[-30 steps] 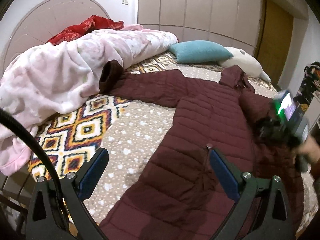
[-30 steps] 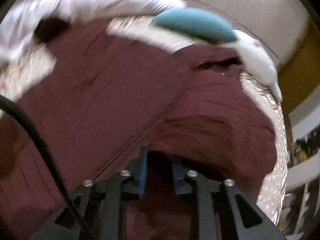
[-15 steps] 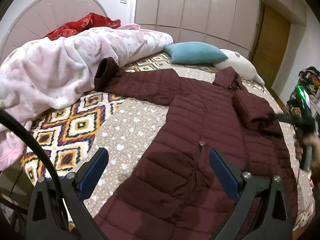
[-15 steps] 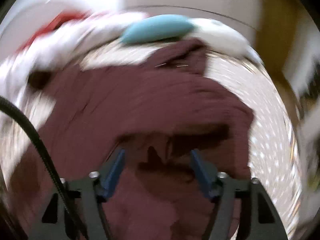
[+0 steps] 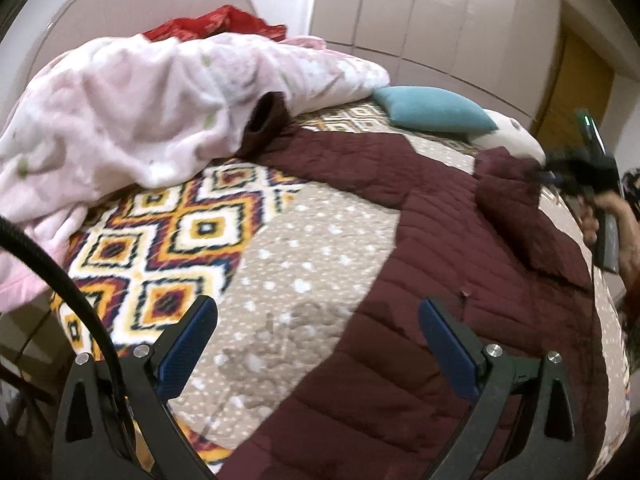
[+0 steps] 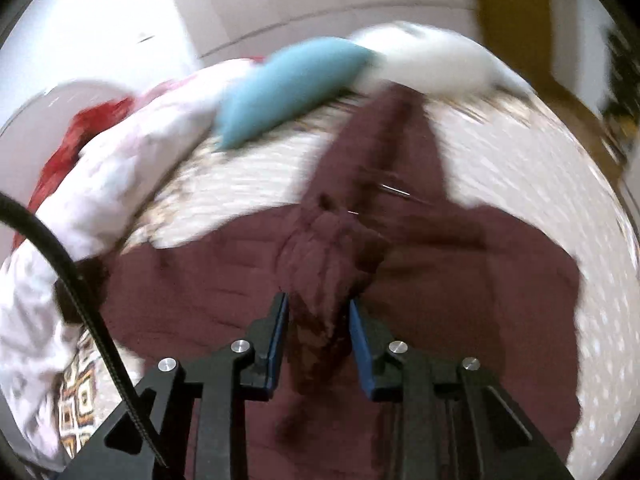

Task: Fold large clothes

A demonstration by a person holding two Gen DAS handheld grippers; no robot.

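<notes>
A long maroon quilted coat (image 5: 460,240) lies spread on the bed, its left sleeve stretched toward the pink blanket with the cuff (image 5: 264,124) against it. The other sleeve (image 5: 520,216) lies folded across the chest. My left gripper (image 5: 316,308) hovers open over the coat's lower left edge and the dotted bedspread, holding nothing. In the right wrist view the coat (image 6: 200,280) fills the middle, and my right gripper (image 6: 318,312) is closing its jaws on a raised bunch of coat fabric (image 6: 320,248) near the collar. A hand holds that right gripper (image 5: 580,176) at the coat's far right.
A heaped pink blanket (image 5: 140,112) with a red cloth (image 5: 216,24) behind it fills the bed's left. A teal pillow (image 5: 432,108) and a white pillow (image 5: 512,136) lie beyond the collar. Patterned bedspread (image 5: 180,232) shows at the left. Wardrobe doors (image 5: 440,12) stand behind.
The right gripper let go of the folded sleeve, opened, rose toward the collar and closed on a bunch of fabric. The left gripper shifted left and lower over the bed, still open.
</notes>
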